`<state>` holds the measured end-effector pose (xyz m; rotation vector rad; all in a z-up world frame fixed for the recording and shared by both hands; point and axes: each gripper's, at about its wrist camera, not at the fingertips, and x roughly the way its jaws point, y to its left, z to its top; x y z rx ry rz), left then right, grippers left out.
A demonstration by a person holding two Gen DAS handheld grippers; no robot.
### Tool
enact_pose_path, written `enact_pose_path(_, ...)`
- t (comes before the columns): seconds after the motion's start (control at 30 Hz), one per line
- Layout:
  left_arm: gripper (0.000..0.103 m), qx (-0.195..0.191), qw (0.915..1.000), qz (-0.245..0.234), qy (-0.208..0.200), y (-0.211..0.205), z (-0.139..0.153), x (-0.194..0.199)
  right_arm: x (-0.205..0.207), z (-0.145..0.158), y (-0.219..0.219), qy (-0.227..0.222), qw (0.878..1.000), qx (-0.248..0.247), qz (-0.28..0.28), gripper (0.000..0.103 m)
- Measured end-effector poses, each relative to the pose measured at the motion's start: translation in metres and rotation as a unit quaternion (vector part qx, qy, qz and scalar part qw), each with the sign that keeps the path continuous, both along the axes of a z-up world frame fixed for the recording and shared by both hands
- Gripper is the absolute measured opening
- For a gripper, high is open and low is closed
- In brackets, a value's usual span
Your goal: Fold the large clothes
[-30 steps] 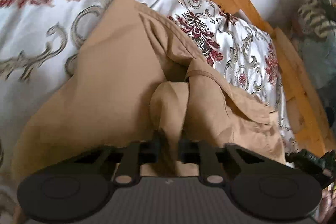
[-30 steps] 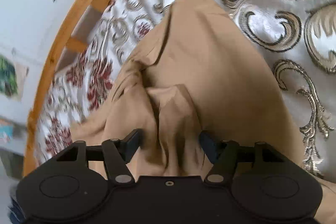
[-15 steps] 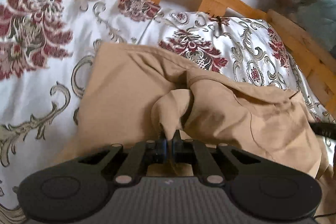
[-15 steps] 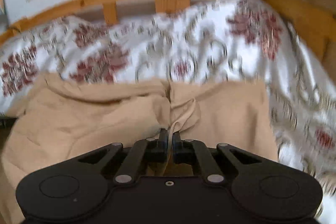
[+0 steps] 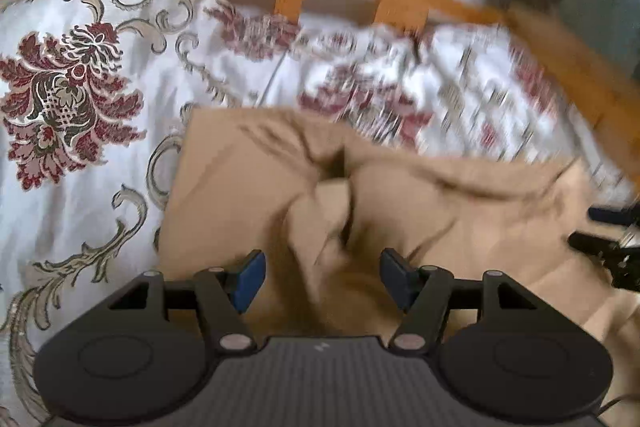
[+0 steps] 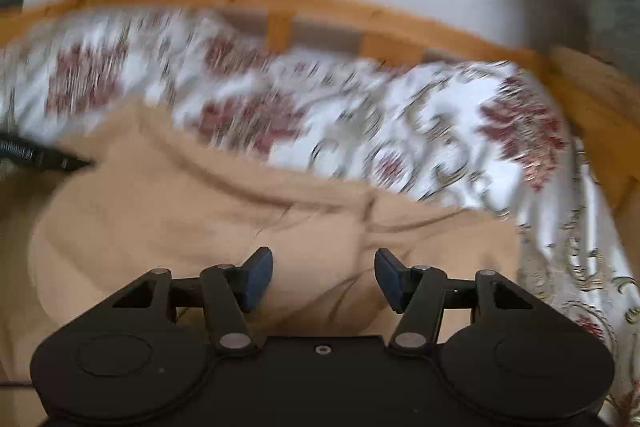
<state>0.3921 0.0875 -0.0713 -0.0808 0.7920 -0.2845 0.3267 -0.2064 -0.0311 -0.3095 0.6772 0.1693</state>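
Now both grippers' fingers (image 5: 250, 279) are opening, empty, over tan garment (image 5: 248, 187) near bedspread (image 5: 80, 187) edge.

Bedspread (image 6: 360, 131) motion-blurred; tan garment (image 5: 440, 211) cut off at frame edge.

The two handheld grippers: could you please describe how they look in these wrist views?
Both are black. The left gripper has a ribbed grey body plate, the right gripper a smooth black plate with a small central screw. Each has two round discs, silver pivot pins on angled linkage arms, and dark blue pads. No hand or sleeve shows.
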Motion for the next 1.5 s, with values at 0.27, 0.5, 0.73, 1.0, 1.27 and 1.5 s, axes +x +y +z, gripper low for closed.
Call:
enact_pose_path(0.27,0.068,0.019,0.9997,0.009,0.015,0.003,-0.006,-0.005,0.007,-0.014,0.004,0.029,0.999,-0.012,-0.012,0.06)
enact_pose_path(0.5,0.094,-0.011,0.9977,0.064,-0.019,0.02,0.035,-0.041,-0.052,0.034,-0.026,-0.004,0.997,0.059,-0.047,0.075)
enact_pose_path(0.73,0.102,0.0,0.9956,0.059,-0.072,0.015,0.088,-0.098,-0.134,0.062,-0.033,-0.023,0.997,0.059,-0.033,0.099)
enact_pose_path(1.0,0.102,0.048,0.9937,-0.072,-0.072,-0.003,0.12,-0.179,-0.212,0.066,-0.013,-0.007,0.998,0.048,0.045,0.102)
enact_pose_path(1.27,0.102,0.088,0.9791,-0.176,-0.052,-0.037,0.093,-0.246,-0.276,0.02,0.019,0.072,0.991,-0.002,0.11,0.102)
enact_pose_path(1.5,0.102,0.122,0.9648,-0.232,-0.023,-0.058,0.064,-0.265,-0.312,-0.028,0.03,0.094,0.985,-0.089,0.112,0.102)
